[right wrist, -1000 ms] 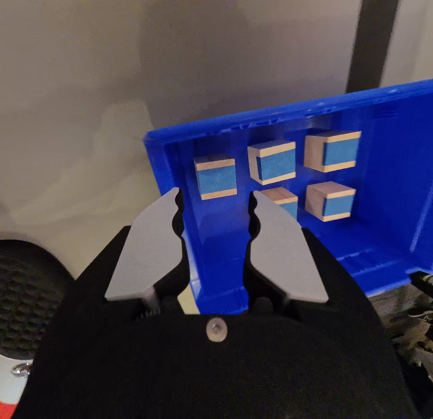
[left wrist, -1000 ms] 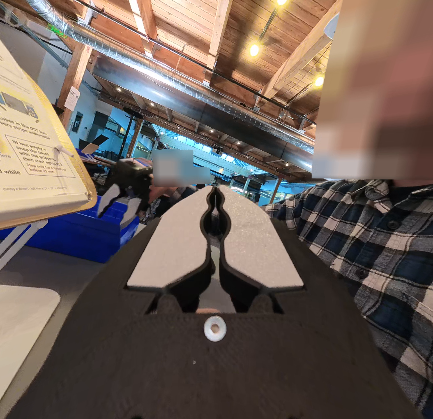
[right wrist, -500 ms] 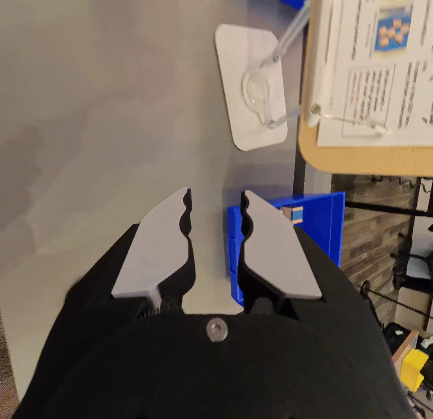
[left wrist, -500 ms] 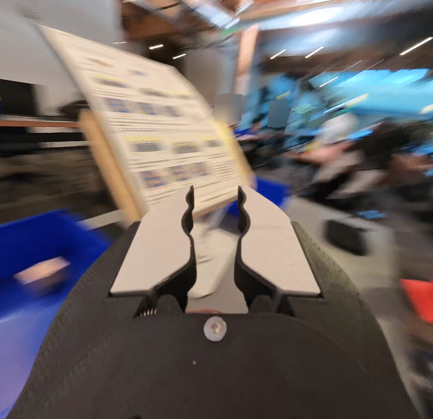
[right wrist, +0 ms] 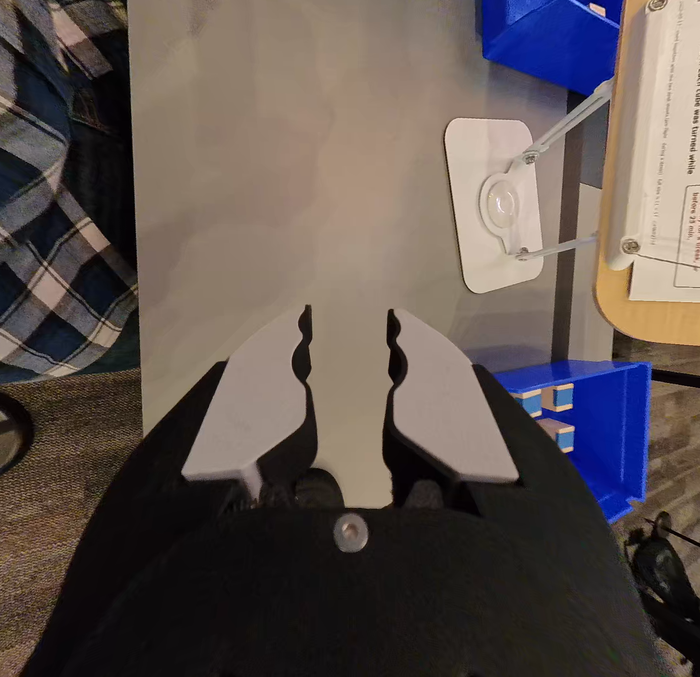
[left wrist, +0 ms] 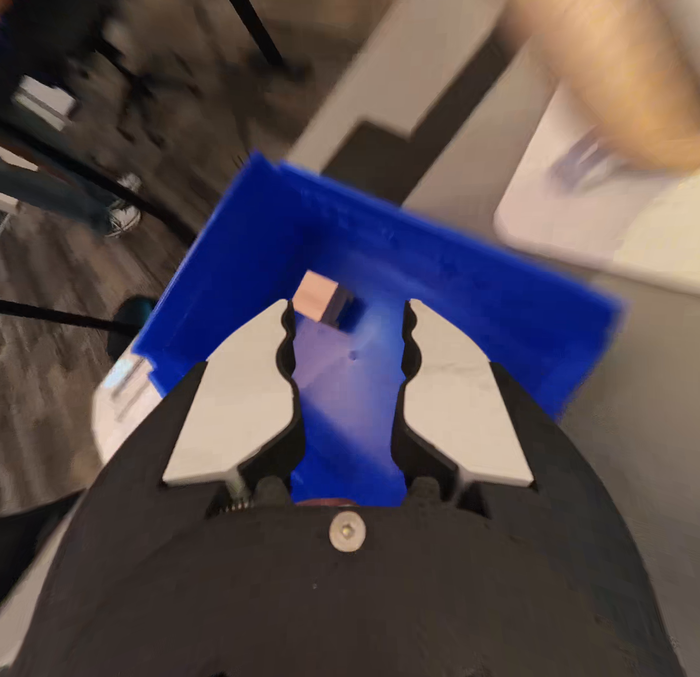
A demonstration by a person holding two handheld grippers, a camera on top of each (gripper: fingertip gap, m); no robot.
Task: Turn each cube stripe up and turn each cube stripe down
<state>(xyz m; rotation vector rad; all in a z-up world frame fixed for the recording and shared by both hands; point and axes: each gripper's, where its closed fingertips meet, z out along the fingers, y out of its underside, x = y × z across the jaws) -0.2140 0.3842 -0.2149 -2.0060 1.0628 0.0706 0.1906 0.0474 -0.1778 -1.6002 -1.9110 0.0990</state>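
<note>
The left gripper (left wrist: 348,310), clenched and aimed at the ceiling a second ago, now gapes empty over a blue bin (left wrist: 473,249), just short of a lone wooden cube (left wrist: 316,298). It looks set to grab. The right gripper (right wrist: 349,312), released, has swung off its bin (right wrist: 606,412) of cubes (right wrist: 560,396) and hangs over bare table (right wrist: 265,128).

You are at a demo or test station in an office-style workspace. Evidence: a smooth grey desk (right wrist: 303,166) standing on grey-brown carpet (right wrist: 75,450); blue plastic bins (right wrist: 613,431) set at its edge, one holding small wooden cubes with blue stripes (right wrist: 557,397); a tan wooden board carrying printed instruction sheets (right wrist: 651,166), propped on a white stand base (right wrist: 492,204). Black chair or stand legs (left wrist: 257,26) show on the floor, blurred.
</note>
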